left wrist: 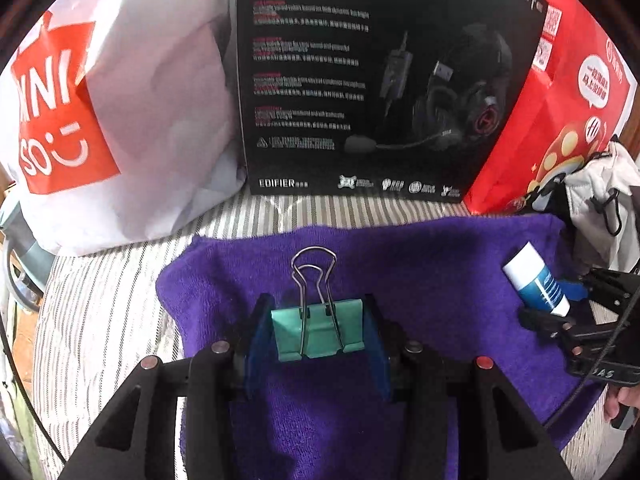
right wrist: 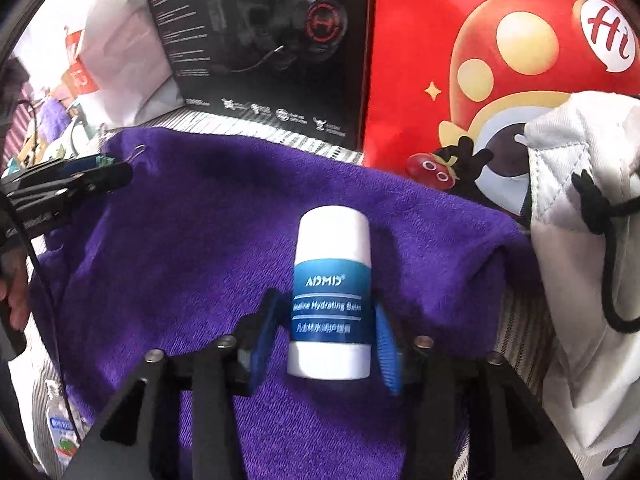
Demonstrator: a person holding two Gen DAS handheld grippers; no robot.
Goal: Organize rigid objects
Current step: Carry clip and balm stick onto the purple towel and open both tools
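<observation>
My left gripper (left wrist: 318, 334), angling downward, is clamping the green binder clip (left wrist: 318, 330); my right gripper (right wrist: 326, 338) is standing slack around the balm stick (right wrist: 332, 296) on the purple towel (right wrist: 200, 220).

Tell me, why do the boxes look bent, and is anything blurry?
Left wrist view: the wide lens bows the black box and darkens the corners; the white bag is washed out. Right wrist view: the red bag bulges, but the balm stick reads sharp.

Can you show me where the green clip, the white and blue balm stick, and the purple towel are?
green clip (left wrist: 318, 330): left wrist view, on its green body.
balm stick (right wrist: 332, 300): right wrist view, on its blue label.
purple towel (right wrist: 192, 240): right wrist view, on a bare patch.
</observation>
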